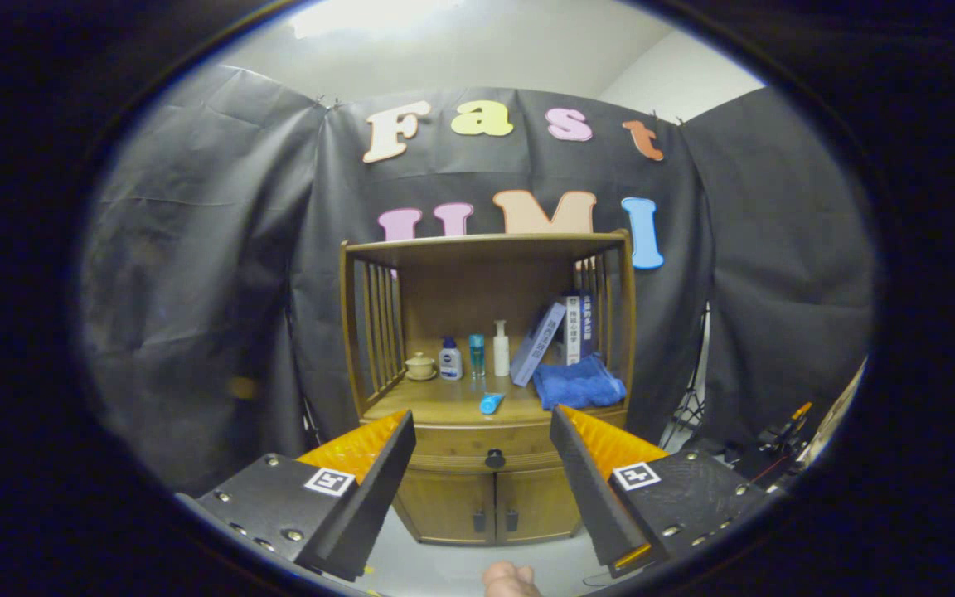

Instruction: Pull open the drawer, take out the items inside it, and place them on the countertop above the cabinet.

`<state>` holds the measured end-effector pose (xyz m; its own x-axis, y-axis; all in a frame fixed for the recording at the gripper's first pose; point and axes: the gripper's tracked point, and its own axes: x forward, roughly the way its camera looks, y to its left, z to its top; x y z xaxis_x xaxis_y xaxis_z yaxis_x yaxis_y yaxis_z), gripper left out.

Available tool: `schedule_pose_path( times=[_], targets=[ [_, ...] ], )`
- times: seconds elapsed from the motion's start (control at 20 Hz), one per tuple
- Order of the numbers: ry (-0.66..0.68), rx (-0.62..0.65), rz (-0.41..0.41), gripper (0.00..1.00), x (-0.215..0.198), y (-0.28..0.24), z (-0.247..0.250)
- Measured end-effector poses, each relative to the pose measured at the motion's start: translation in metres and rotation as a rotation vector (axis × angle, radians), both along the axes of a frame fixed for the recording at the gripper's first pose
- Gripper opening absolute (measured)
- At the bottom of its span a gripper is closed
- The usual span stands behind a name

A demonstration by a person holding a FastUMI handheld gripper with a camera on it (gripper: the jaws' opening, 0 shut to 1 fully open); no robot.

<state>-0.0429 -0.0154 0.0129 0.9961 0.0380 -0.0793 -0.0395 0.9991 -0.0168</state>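
two fingers (482, 464) spread apart, facing closed drawer (490, 444) under cluttered countertop (453, 409).

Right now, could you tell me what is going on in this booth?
A person is holding a gripper with its fingers open, aimed at a wooden cabinet still some way ahead. The drawer is shut, its dark knob showing between the fingers. On the countertop stand a small cup, three bottles, some books, a blue towel and a blue tube. Nothing is taken out yet.
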Motion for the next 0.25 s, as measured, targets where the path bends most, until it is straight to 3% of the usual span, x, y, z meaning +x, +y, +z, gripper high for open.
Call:
schedule_pose_path(
  times=[0.25],
  targets=[
    [-0.002,0.006,-0.035,0.97,0.0044,-0.0111,-0.0039]
  ],
)
